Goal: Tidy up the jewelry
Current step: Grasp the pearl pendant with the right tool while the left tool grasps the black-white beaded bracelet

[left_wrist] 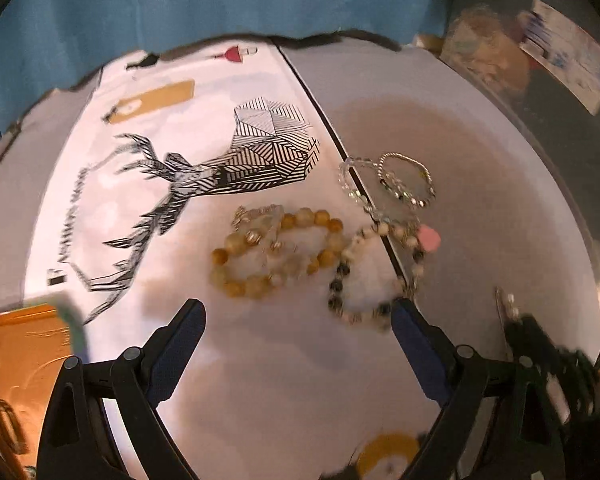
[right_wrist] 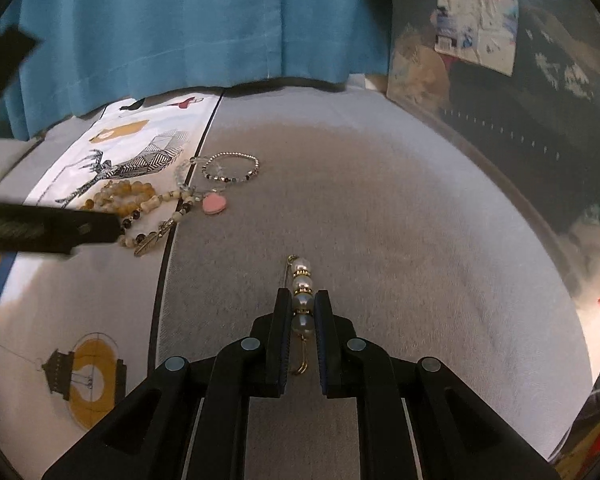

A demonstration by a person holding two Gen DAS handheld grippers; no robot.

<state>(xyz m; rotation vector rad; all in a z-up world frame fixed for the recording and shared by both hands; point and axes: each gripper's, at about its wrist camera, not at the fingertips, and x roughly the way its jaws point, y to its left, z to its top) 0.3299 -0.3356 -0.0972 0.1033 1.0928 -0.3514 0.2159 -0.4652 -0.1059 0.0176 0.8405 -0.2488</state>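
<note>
Jewelry sorting had barely started: right gripper (right_wrist: pixel 303 304) was clamped on the pearl pin (right_wrist: pixel 302 300), left gripper (left_wrist: pixel 300 320) gaped wide over the bracelets (left_wrist: pixel 278 254), all unsorted.

Dim indoor light; left wrist view motion-blurred; fisheye bending, dark vignette at edges; soft shadows.

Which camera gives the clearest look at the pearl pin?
The right wrist view. There the pearl pin lies sharp and central on the grey cloth, with the right gripper shut on its pearls. In the left wrist view it is only a small blurred streak near the right edge.
</note>
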